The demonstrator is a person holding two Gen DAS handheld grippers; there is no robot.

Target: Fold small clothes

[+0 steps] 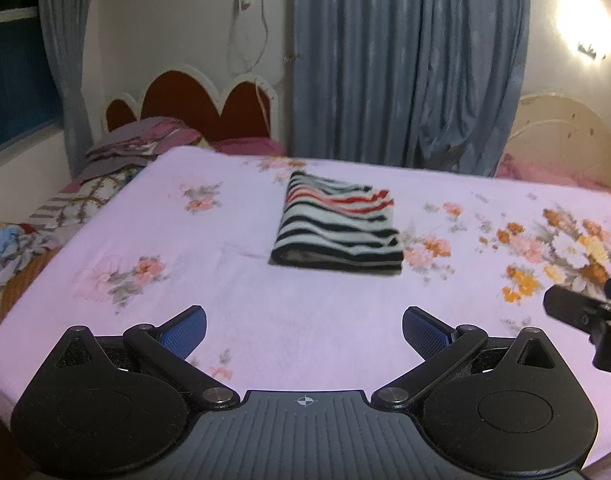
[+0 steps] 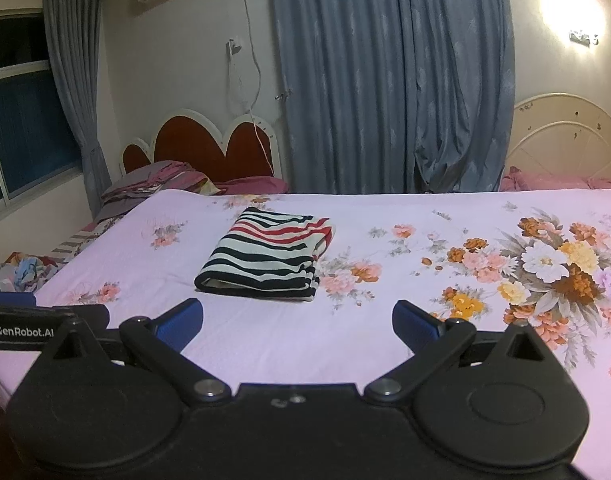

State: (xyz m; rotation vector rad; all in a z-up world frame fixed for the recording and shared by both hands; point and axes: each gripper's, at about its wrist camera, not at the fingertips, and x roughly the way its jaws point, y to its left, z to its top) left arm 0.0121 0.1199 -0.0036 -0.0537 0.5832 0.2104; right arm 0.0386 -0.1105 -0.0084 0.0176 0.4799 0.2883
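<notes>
The striped garment [image 1: 337, 226] [image 2: 267, 258] lies folded into a compact rectangle near the middle of the pink floral sheet [image 1: 305, 320] [image 2: 365, 332], its thick folded edge facing the grippers. Bare sheet surrounds it on every side. The left gripper [image 1: 304, 330] hovers short of it, jaws spread wide and holding nothing. The right gripper [image 2: 297, 322] hangs beside it, jaws likewise apart and empty. Blue curtains [image 1: 405, 64] hang behind the bed's far edge.
</notes>
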